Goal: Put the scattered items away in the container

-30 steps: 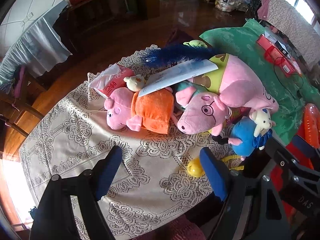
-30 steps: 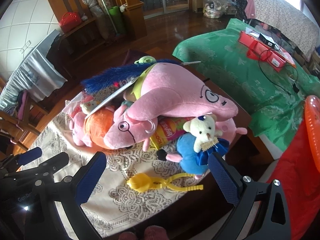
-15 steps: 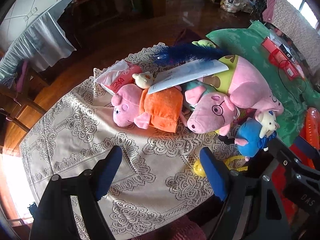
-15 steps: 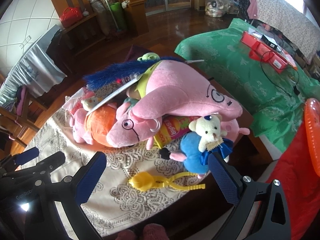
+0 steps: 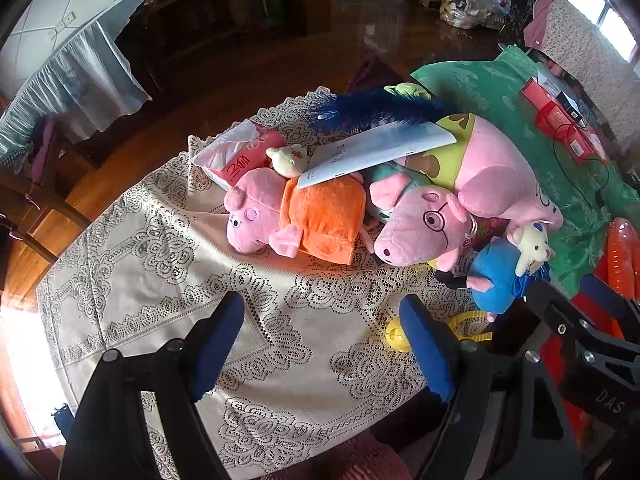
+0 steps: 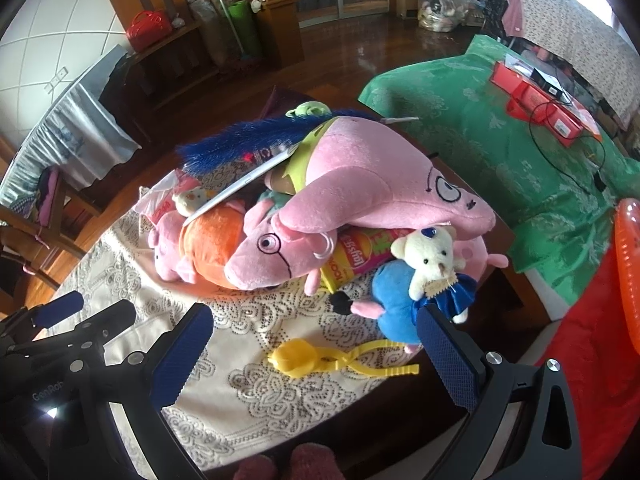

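A heap of toys lies on a lace-covered table (image 5: 160,280): a pink pig in an orange dress (image 5: 296,216), a big pink pig with glasses (image 6: 360,196), a blue plush with a small white bear (image 6: 424,280), a yellow plastic clamp toy (image 6: 320,360), a blue feather duster (image 6: 256,140), a white book (image 5: 376,148) and a snack can (image 6: 360,256). My left gripper (image 5: 324,336) is open and empty above the cloth, in front of the orange pig. My right gripper (image 6: 316,348) is open and empty, around the yellow clamp in view. No container is in view.
A pink tissue pack (image 5: 236,156) lies behind the orange pig. A green-covered table (image 6: 520,140) with red boxes (image 6: 536,100) stands to the right. A red cushion and an orange inflatable (image 6: 628,272) are at the far right. Wooden chairs (image 5: 24,208) stand at the left.
Both grippers have drawn slightly back and up from the toy heap; the view has widened a little. Nothing was grasped or moved.
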Motion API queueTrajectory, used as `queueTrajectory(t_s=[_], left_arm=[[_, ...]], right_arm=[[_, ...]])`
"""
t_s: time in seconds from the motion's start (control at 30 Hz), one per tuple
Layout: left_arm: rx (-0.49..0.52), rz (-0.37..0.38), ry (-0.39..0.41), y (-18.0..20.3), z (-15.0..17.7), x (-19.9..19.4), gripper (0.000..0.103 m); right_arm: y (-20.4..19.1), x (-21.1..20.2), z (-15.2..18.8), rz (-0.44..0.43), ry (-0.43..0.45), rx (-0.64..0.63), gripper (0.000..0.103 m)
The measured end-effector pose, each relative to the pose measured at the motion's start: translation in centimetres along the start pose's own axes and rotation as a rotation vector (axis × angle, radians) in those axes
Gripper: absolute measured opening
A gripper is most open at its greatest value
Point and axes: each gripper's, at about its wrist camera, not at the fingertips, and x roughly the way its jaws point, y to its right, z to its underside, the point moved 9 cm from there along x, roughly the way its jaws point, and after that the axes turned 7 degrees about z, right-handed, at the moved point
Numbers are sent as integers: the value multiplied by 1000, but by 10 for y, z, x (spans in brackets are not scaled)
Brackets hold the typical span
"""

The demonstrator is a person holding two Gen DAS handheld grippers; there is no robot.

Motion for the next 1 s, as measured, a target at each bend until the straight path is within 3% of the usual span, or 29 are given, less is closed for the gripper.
queueTrajectory(t_s=[1.0], left_arm=[[-8,5,-22,-18,-1,7,80]], right_arm=[[-8,4,-2,23,-16,-15,103]])
